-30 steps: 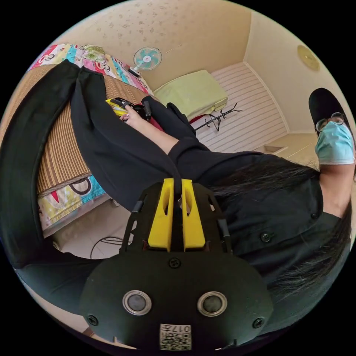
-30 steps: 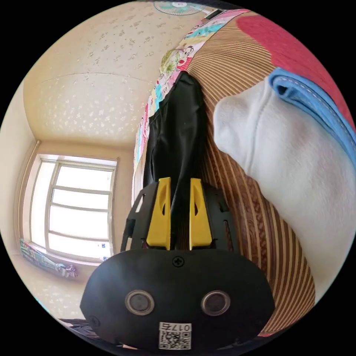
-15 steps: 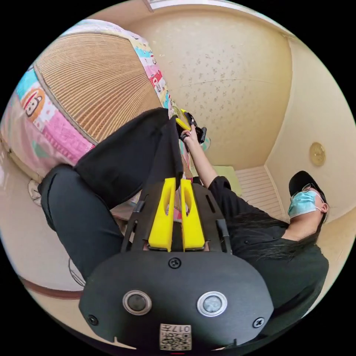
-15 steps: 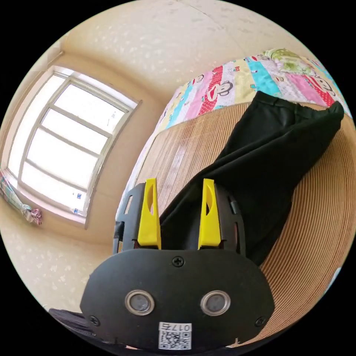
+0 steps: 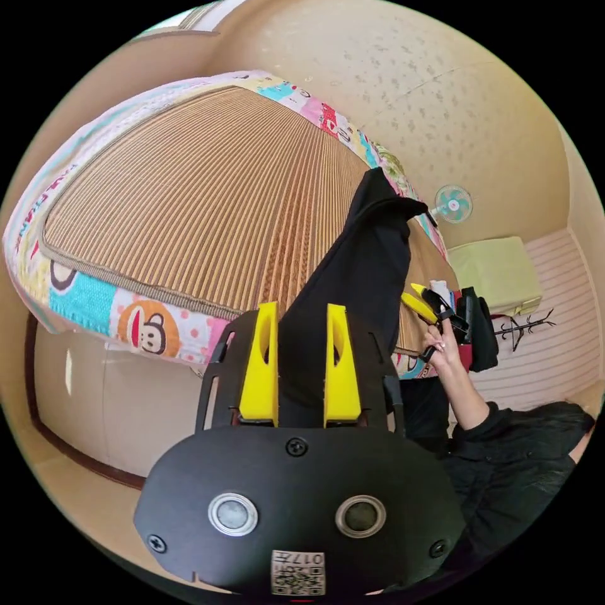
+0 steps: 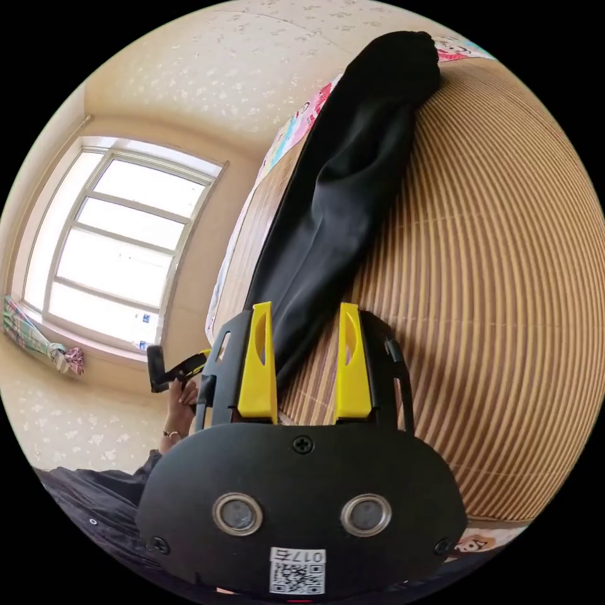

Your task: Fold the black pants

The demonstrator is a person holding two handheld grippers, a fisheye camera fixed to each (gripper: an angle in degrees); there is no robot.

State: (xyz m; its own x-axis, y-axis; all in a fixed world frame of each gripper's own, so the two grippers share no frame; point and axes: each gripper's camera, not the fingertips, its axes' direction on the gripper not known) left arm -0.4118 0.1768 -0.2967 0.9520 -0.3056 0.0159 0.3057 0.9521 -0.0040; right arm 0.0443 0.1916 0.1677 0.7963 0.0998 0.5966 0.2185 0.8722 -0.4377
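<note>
Pants (image 5: 372,265) are lying in a long black strip across the ribbed mat (image 5: 208,189) on the bed, which I judge is laid out for the next fold. From the left gripper view, my left gripper (image 5: 301,343) is standing with its jaws apart around the near end of the fabric, not pressing it, and my right gripper (image 5: 435,305) is showing beside the mat's edge, its state unclear. From the right gripper view, my right gripper (image 6: 304,343) is gaping wide over the cloth's tip; a window (image 6: 120,239) is showing here.
</note>
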